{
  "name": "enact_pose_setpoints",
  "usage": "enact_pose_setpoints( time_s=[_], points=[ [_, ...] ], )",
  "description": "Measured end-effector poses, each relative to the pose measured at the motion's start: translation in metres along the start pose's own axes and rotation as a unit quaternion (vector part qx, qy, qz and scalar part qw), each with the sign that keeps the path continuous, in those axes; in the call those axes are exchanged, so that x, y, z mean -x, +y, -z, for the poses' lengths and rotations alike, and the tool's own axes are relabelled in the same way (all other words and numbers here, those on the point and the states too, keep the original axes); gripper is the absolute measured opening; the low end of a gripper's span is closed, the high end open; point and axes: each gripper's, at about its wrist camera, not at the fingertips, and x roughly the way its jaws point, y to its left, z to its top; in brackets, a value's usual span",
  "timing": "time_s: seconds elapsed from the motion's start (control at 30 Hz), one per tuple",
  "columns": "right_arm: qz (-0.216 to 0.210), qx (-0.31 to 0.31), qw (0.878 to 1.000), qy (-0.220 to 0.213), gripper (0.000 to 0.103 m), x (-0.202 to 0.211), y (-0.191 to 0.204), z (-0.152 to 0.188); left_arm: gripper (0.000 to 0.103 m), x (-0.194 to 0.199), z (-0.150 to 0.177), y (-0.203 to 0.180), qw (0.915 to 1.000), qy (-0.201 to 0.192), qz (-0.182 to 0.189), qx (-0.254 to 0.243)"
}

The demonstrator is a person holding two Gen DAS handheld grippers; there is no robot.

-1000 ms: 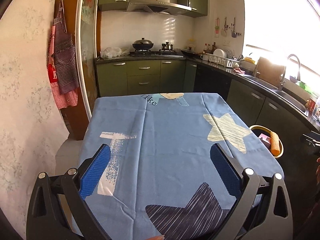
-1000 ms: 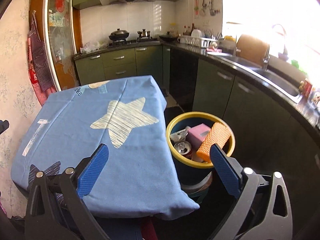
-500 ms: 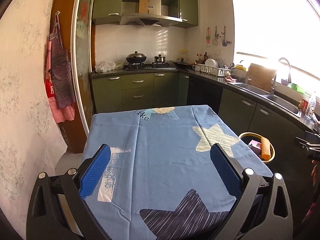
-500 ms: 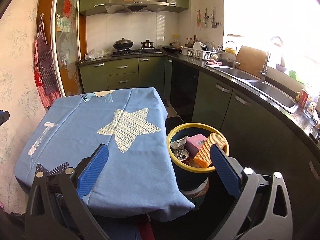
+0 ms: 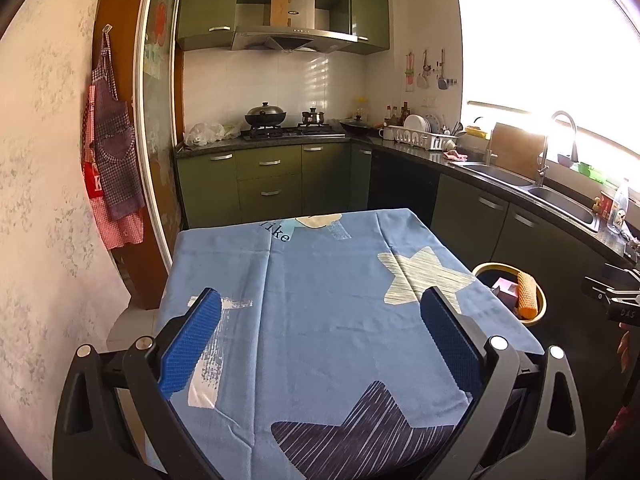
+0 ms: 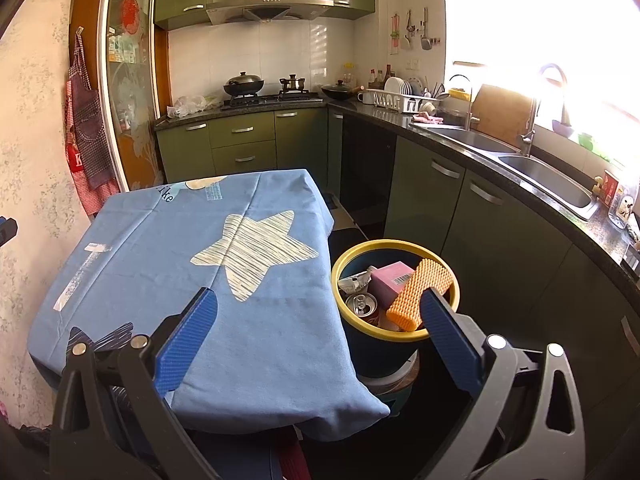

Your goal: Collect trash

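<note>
A dark bin with a yellow rim stands on the floor right of the table. It holds an orange ribbed roll, a pink box, a drink can and a crumpled wrapper. The bin also shows in the left wrist view. My left gripper is open and empty above the blue star-print tablecloth. My right gripper is open and empty above the table's near right corner, beside the bin.
Green cabinets and a stove with pots line the far wall. A counter with a dish rack and a sink runs along the right. Aprons hang on the left wall.
Both grippers have pulled back and risen, so the table and bin look smaller and farther. Both stay open and empty.
</note>
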Motion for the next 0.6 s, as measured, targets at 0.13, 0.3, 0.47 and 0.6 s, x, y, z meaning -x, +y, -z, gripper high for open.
enact_pose_setpoints(
  time_s=[0.13,0.3,0.47,0.6],
  points=[
    [0.000,0.000,1.000,0.000,0.096,0.0003,0.0002,-0.0002,0.098,-0.0003,-0.0001,-0.0018,1.0000,0.001,0.000,-0.003],
    [0.000,-0.001,1.000,-0.001,0.096,0.0003,0.0002,-0.0002,0.098,-0.0007,0.0000,-0.0023,1.0000,0.002,0.001,-0.003],
    [0.000,0.000,1.000,0.000,0.096,-0.0001,0.0001,-0.0001,0.098,-0.0016,0.0004,-0.0028,1.0000,0.004,0.001,-0.004],
    [0.000,0.000,1.000,0.000,0.096,0.0002,0.0001,-0.0002,0.098,-0.0035,0.0010,-0.0034,1.0000,0.007,0.003,-0.004]
  ],
)
